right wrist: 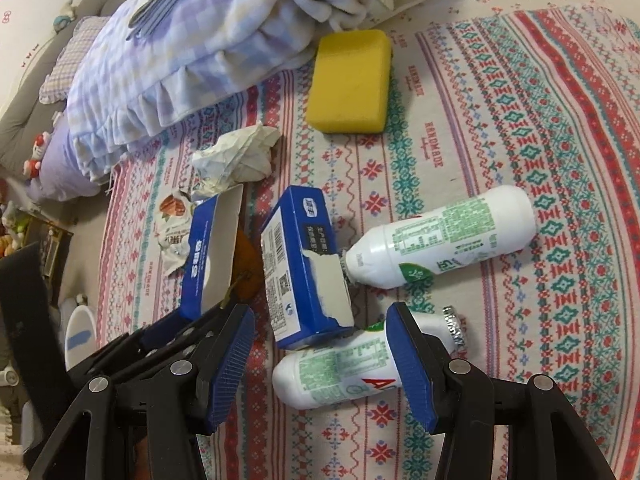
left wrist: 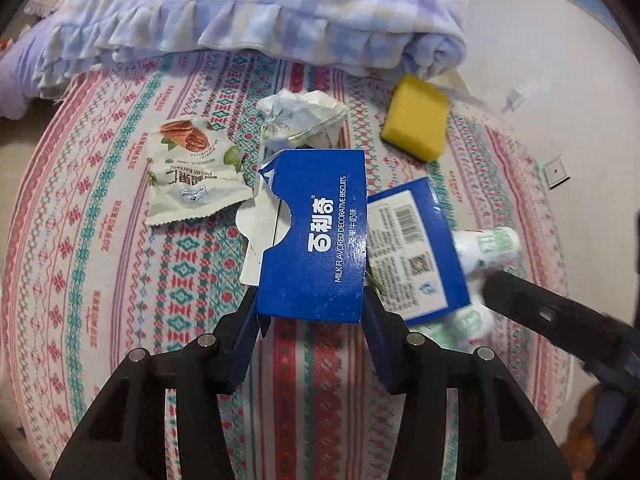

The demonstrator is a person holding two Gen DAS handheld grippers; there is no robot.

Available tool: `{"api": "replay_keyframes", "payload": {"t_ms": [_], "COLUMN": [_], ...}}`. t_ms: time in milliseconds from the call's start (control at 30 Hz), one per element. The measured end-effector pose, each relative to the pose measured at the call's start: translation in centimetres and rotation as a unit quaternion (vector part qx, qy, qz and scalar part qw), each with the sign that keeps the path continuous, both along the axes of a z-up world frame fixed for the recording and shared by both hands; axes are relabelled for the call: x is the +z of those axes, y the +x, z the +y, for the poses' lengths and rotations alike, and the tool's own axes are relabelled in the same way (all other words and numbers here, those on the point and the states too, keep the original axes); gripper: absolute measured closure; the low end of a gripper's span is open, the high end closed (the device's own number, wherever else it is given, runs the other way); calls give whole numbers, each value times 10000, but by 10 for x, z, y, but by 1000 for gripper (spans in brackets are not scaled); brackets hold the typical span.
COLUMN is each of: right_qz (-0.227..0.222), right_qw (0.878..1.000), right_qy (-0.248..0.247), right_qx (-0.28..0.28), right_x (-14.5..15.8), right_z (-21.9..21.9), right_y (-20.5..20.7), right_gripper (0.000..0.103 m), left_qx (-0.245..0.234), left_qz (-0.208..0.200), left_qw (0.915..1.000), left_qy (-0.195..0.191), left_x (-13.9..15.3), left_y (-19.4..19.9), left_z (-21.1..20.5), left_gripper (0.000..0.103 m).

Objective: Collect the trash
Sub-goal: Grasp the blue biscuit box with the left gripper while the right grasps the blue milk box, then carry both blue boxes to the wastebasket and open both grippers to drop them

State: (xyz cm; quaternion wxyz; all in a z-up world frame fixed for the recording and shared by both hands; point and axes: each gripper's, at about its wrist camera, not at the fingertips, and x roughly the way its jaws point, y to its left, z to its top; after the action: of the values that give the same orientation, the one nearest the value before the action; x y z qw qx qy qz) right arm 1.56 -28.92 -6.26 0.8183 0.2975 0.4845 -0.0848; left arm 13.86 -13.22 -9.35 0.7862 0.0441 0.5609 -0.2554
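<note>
Glossy cardboard box (left wrist: 320, 236), woven bedspread (left wrist: 120, 280)

the left gripper (left wrist: 310, 322) points forward and down, its two blue-padded fingers (left wrist: 245, 344) closed against the sides of a blue carton piece (left wrist: 316, 232). the right gripper (right wrist: 322, 360) sits just beside it on the right — jaws spread wide, pads (right wrist: 412, 364) gripping nothing, one pad in front of a white bottle (right wrist: 340, 368).

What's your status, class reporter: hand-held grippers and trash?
Left hand-held gripper clamps torn blue box piece. Right hand-held gripper open over near bottle. Barcode box overlaps it.
</note>
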Motion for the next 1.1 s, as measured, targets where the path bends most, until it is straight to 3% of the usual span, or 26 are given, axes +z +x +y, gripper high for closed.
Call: {"api": "replay_keyframes", "payload": {"t_ms": [567, 600, 633, 900, 1100], "right_qz": [361, 356, 346, -557, -790], "right_qw": [9993, 9993, 9993, 9964, 9922], "right_qy": [-78, -99, -123, -558, -852], "right_qx": [32, 53, 87, 319, 460], "right_x": [-29, -30, -30, 17, 23], "right_z": [11, 13, 15, 46, 60], "right_y": [26, 27, 28, 13, 11], "right_gripper": [44, 51, 66, 69, 69], "left_qx": [381, 409, 450, 718, 913], "left_qz": [77, 83, 98, 249, 330], "left_qw": [9975, 9974, 9970, 9913, 9863], "left_qy": [-583, -585, -619, -1070, -1333], "left_x": [35, 36, 37, 47, 53], "left_y": [-22, -22, -22, -22, -18], "left_z": [71, 76, 81, 122, 153], "left_gripper": [51, 51, 51, 51, 51]}}
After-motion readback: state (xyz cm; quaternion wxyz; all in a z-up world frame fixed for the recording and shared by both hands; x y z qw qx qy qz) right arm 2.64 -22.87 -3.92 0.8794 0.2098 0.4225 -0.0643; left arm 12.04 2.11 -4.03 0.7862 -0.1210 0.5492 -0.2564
